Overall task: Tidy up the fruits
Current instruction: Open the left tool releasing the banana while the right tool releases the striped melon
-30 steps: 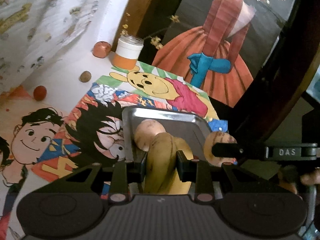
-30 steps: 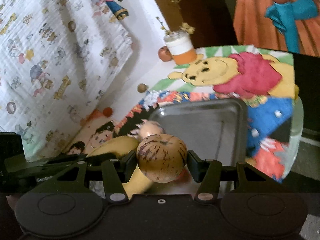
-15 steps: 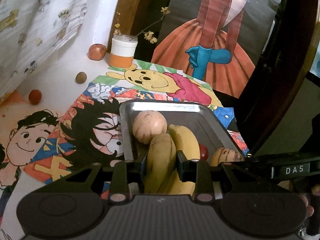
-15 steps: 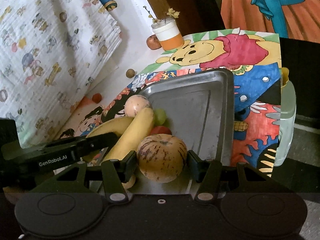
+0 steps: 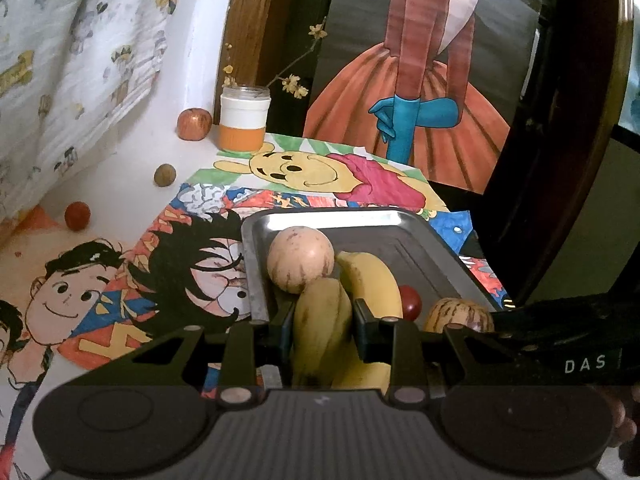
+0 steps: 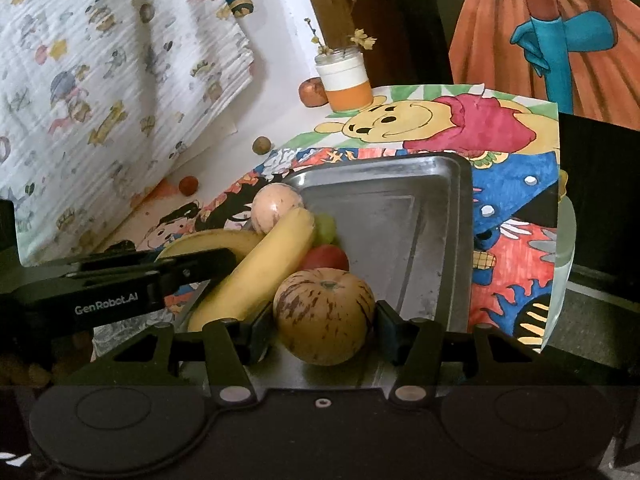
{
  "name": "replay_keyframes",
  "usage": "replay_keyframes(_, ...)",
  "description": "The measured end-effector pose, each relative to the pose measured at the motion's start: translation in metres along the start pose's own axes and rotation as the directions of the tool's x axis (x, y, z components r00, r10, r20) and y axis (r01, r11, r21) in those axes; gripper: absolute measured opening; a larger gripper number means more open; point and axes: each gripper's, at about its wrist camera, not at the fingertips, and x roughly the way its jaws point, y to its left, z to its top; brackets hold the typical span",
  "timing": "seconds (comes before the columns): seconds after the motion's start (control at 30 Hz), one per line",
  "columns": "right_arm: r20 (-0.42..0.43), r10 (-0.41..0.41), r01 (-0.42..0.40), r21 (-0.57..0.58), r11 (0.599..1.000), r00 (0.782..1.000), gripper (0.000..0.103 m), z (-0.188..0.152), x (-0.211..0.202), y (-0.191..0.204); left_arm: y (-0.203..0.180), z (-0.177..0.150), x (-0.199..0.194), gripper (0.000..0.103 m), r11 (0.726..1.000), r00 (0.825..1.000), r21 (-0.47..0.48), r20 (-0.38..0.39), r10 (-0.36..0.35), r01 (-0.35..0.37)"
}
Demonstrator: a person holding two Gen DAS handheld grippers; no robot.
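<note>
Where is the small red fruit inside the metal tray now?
In the right wrist view, the small red fruit lies in the metal tray, between the banana and the striped fruit, below a green grape.

Striped fruit (image 6: 325, 315) between tool (image 6: 320, 330) fingers

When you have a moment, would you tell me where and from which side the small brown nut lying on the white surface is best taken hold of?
Take the small brown nut across its widest middle, coming straight down from above. It looks rounded and lies alone on the white surface, apart from the red fruit and apple, so both sides seem free for a claw's fingers.
</note>
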Motion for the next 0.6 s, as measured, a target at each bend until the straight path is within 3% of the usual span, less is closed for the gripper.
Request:
replay_keyframes(0.3,0.048,-0.026,0.023,0.067,0.997,0.998,0.058,-0.008,-0.004,0.002,0.005,-0.001,-0.004,0.036,0.999,1.000,-0.035,-0.020,-0.012,0.012)
replay_keyframes(0.6,0.106,-0.070,0.055,0.133,0.990,0.992,0.065,-0.018,-0.017,0.006,0.014,-0.004,-0.020,0.062,0.994,1.000,-0.112,-0.020,-0.015,0.012)
